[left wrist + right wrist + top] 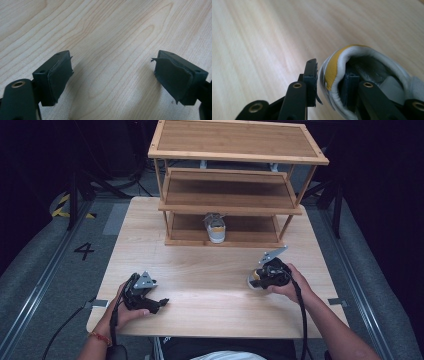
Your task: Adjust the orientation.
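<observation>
- The right hand-held gripper (261,276) sits at the right side of the surface (210,280), in front of the shelf rack (235,180), and pinches the heel collar of a grey shoe (253,281).
- In the right gripper view the shoe (362,75) shows its padded white collar with a yellow patch; one jaw stands outside the collar, touching it, and the other jaw is down inside the shoe's opening, so the collar wall lies between the two.
- The shoe is low over the surface just under the right hand (285,282); whether it rests on the wood or is lifted off it cannot be told.
- The left hand-held gripper (161,302) lies near the front left edge, well apart from the shoe, with its jaws spread wide; the left gripper view shows bare wood between them.
- A second grey shoe (215,227) stands on the lowest shelf of the rack, heel towards the person.
</observation>
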The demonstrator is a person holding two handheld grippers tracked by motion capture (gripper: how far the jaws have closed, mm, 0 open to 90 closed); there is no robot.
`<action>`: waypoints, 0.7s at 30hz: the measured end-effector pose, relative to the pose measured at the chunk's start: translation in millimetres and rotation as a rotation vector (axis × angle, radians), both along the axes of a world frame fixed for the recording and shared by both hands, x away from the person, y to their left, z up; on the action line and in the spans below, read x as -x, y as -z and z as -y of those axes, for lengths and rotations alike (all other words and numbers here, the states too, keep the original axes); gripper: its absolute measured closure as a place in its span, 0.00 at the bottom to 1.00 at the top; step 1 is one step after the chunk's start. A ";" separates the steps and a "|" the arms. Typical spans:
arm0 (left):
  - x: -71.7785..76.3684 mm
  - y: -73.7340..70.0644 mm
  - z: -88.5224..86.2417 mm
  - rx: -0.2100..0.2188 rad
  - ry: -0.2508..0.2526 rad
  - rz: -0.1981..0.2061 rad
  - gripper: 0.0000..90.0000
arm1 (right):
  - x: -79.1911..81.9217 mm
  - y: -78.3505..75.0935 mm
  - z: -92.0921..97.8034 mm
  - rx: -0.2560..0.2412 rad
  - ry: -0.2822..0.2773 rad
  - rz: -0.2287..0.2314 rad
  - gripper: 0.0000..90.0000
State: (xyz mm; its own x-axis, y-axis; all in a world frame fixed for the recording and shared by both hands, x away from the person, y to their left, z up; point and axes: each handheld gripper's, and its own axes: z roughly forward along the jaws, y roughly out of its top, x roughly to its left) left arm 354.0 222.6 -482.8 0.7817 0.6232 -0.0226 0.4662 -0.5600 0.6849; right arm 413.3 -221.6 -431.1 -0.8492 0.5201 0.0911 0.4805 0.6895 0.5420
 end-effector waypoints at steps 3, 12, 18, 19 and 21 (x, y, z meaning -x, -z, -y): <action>0.1 -0.1 0.0 -0.001 -0.001 0.001 0.17 | 10.9 -2.1 3.9 0.016 -0.046 -0.027 0.75; 0.1 -0.1 0.0 -0.002 -0.001 0.001 0.17 | 34.4 -6.4 22.1 0.065 -0.101 -0.094 0.61; 0.1 -0.1 0.1 -0.001 -0.002 0.001 0.17 | 41.3 -9.4 36.7 0.134 -0.083 -0.119 0.59; 0.2 -0.1 0.1 -0.001 -0.002 0.000 0.17 | 41.5 -10.1 39.7 0.122 -0.080 -0.124 0.59; 0.1 0.0 0.1 0.000 -0.002 0.000 0.17 | 41.3 -11.4 44.0 0.090 -0.048 -0.119 0.56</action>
State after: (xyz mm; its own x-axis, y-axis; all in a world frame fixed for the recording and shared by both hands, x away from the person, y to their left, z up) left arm 353.9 222.5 -482.8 0.7804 0.6249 -0.0225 0.4675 -0.5591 0.6847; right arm 372.0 -265.6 -419.7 -0.8595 0.4896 0.1471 0.5026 0.7567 0.4182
